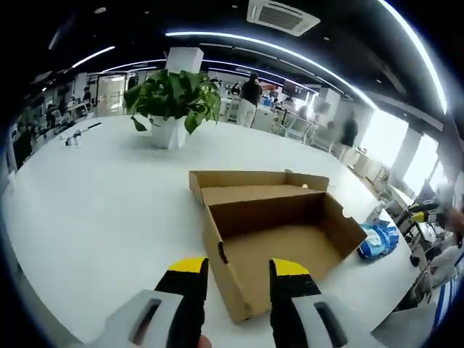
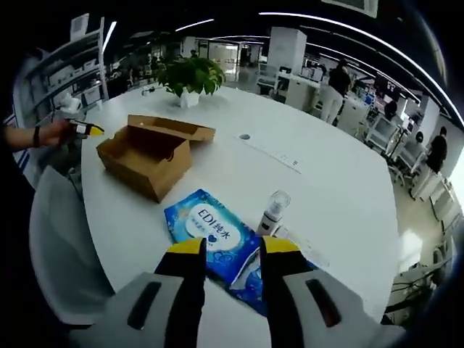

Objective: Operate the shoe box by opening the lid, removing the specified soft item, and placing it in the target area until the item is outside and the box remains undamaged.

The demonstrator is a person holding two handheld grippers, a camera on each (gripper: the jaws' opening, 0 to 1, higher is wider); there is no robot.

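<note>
One open shoe box (image 1: pixel 275 246), one blue tissue pack (image 2: pixel 217 243), two claws (image 1: pixel 238 279) (image 2: pixel 230 257) both spread.

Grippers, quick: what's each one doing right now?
Left gripper: open, empty, in front of the open shoe box.
Right gripper: open, over the blue wipes pack.

overall brightness: we see a well-lit office in both views, the white table (image 1: pixel 94 210) bright and even.
light sources: long ceiling light strips (image 1: pixel 290 54) curve overhead; windows (image 1: pixel 395 141) at the right of the left gripper view are blown out to white.
shadows: soft and faint; the cardboard box (image 1: pixel 272 235) is dim inside.
glare: pale sheen on the blue packet (image 2: pixel 217 239).
distortion: strong fisheye bending toward the edges.
focus: distant people (image 1: pixel 250 98) look soft and blurred.
</note>
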